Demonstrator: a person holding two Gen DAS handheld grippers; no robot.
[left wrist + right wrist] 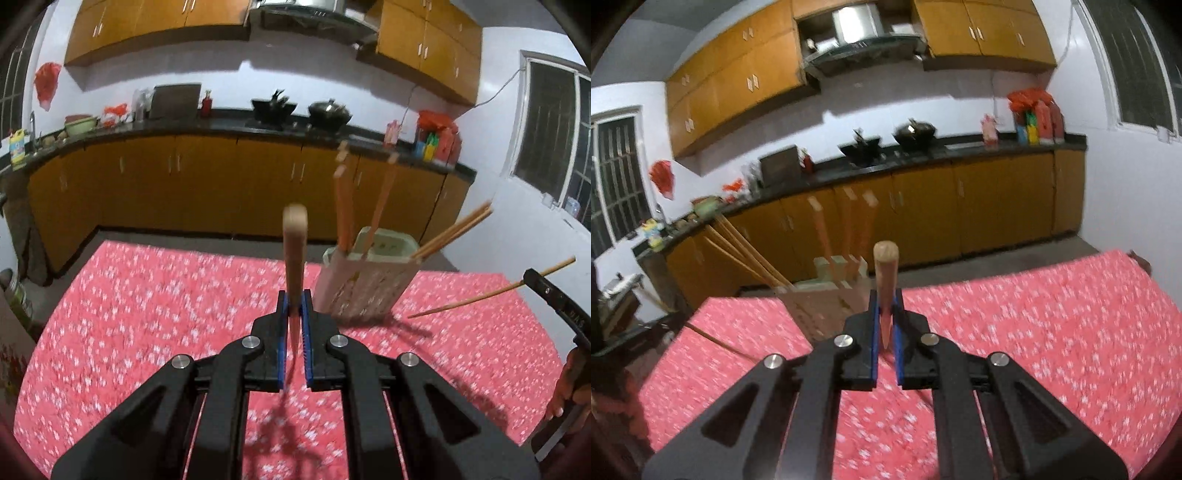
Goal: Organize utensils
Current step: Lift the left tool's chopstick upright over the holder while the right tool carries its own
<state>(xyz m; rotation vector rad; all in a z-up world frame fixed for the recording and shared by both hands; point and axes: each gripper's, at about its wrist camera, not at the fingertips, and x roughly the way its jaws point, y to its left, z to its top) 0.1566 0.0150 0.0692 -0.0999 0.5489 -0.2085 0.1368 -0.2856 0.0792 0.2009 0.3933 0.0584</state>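
My left gripper (pixel 294 300) is shut on a wooden-handled utensil (pixel 294 247) that stands upright between its blue pads. A pale utensil holder (pixel 365 280) stands on the red floral tablecloth (pixel 147 314) just right of it, with several chopsticks and orange-handled utensils (pixel 345 206) in it. My right gripper (pixel 885 300) is shut on another wooden-handled utensil (pixel 885 273), close behind and right of the holder (pixel 827 299). In the left wrist view the right gripper's finger (pixel 546 291) shows at the right edge, with a chopstick (pixel 491 291) across it.
A kitchen counter (pixel 236 123) with woks, bottles and bags runs along the far wall over orange cabinets. The table's far edge lies behind the holder. A chopstick (pixel 716 339) lies on the cloth at the left in the right wrist view.
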